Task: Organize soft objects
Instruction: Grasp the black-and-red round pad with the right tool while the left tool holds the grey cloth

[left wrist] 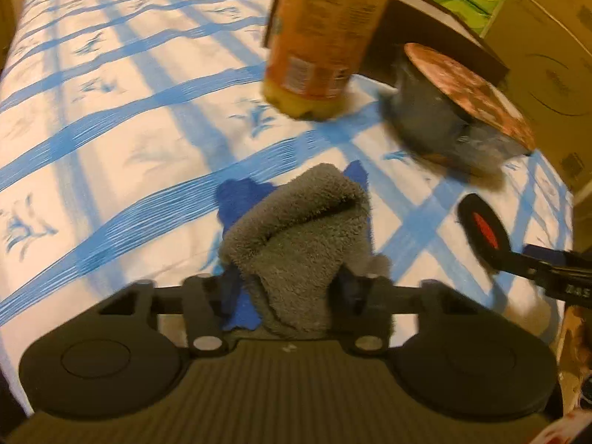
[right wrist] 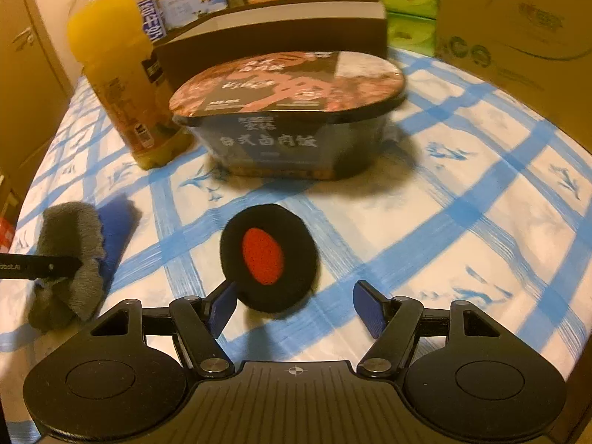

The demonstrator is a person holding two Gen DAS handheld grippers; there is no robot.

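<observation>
A folded grey terry towel [left wrist: 296,244] with a thick looped pile stands bunched between the fingers of the left tool [left wrist: 292,288], low in the centre of the left wrist view; its top fold gapes in a dark slit. The jaws sit close against its sides, though the pictures do not settle whether the pads press it. Under and behind it lies a dark blue cloth [left wrist: 236,199], showing at its left and at its upper tip. In the right wrist view both sit at the left edge.

A round black pad with a red oval centre [right wrist: 268,257] stands tilted at the middle of the right wrist view, its lower left rim touching the left blue finger [right wrist: 222,307] of the right tool [right wrist: 296,309]. That tool's jaws stand wide, the other finger clear of the pad.

The black oval meal bowl [right wrist: 292,148] carries white Chinese lettering on its side and a printed lid; the characters are too blurred to read surely. The left tool's arm at the left edge shows "obot.AI". The orange juice bottle [right wrist: 118,74] has a label too soft to read.

The bench, covered in a white cloth with blue checks [left wrist: 111,118], lies bare across the left half of the left wrist view. Cardboard boxes [right wrist: 518,18] and green packets [right wrist: 407,0] close in the upper right.
</observation>
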